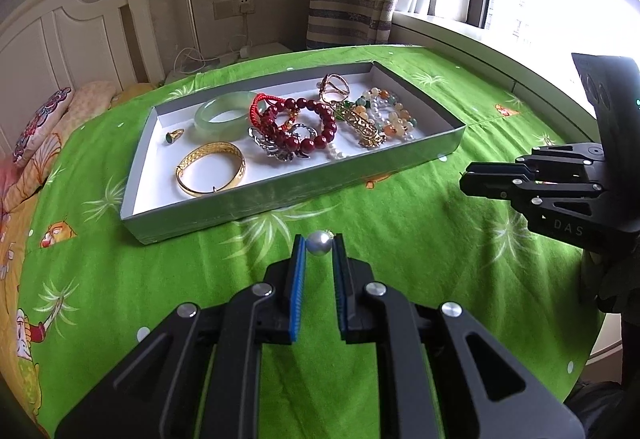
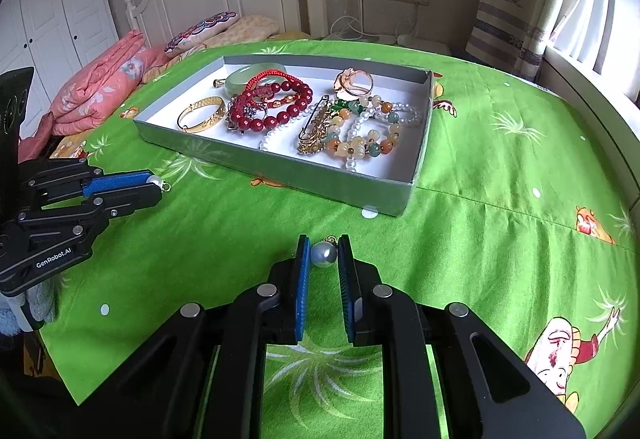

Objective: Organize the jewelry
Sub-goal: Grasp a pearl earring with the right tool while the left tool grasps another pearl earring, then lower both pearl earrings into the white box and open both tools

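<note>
Over the green printed bedsheet [image 1: 400, 207], short of the shallow grey cardboard tray [image 1: 288, 195] of bracelets, my left gripper [image 1: 319, 241] and right gripper [image 2: 324, 253] each pinch one round silver-grey pearl earring [image 1: 318, 242] [image 2: 323, 254] at the pad tips, so either smooth ball may squirt free if tilted

Open bedspread [image 2: 500, 199] before tray [image 2: 280, 169]

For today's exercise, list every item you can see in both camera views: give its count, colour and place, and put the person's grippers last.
tray: one, grey, on green bedspread
jade bangle: one, pale green, in tray
gold bangle: one, in tray
red bead bracelet: one, in tray
pearl earring: two, silvery; one in each gripper
pillow: one, embroidered, by headboard
left gripper: shut on pearl earring
right gripper: shut on pearl earring
</note>
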Action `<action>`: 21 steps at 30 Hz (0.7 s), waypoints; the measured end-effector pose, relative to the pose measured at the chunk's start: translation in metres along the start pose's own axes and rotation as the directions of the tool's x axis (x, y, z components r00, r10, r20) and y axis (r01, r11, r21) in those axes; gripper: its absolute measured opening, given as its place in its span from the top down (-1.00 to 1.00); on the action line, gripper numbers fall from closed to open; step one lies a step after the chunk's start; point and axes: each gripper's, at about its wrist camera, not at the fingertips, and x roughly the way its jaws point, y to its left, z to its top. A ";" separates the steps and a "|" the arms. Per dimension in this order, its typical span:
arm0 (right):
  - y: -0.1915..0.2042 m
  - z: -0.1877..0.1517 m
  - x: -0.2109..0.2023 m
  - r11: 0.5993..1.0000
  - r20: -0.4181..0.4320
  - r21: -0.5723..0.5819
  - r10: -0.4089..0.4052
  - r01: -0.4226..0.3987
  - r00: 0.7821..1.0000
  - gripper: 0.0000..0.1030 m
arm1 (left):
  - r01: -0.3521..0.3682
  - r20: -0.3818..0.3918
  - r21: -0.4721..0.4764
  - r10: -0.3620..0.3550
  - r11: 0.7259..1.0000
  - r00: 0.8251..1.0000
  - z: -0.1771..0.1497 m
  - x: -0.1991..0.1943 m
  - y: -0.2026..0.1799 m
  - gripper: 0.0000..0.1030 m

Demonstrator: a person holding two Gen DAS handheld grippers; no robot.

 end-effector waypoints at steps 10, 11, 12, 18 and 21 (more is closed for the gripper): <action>0.002 0.007 -0.006 1.000 0.023 -0.013 0.002 -0.002 1.000 0.70 | 0.001 0.017 -0.027 -0.001 1.000 1.000 0.006 -0.001 0.008 0.75; 0.003 0.010 -0.007 1.000 0.030 -0.016 0.002 -0.001 1.000 0.70 | 0.002 0.020 -0.029 -0.002 1.000 1.000 0.009 -0.001 0.009 0.75; 0.003 0.013 -0.009 1.000 0.037 -0.019 0.002 -0.001 0.999 0.70 | 0.004 0.023 -0.031 -0.003 1.000 1.000 0.012 -0.001 0.011 0.75; 0.004 0.032 -0.012 1.000 0.077 -0.028 -0.001 0.003 0.997 0.70 | -0.005 0.051 -0.041 0.007 0.999 0.999 0.034 0.002 0.021 0.75; 0.001 0.040 -0.008 1.000 0.083 -0.022 0.004 -0.002 0.997 0.70 | -0.002 0.058 -0.066 0.006 0.998 0.998 0.045 0.005 0.032 0.75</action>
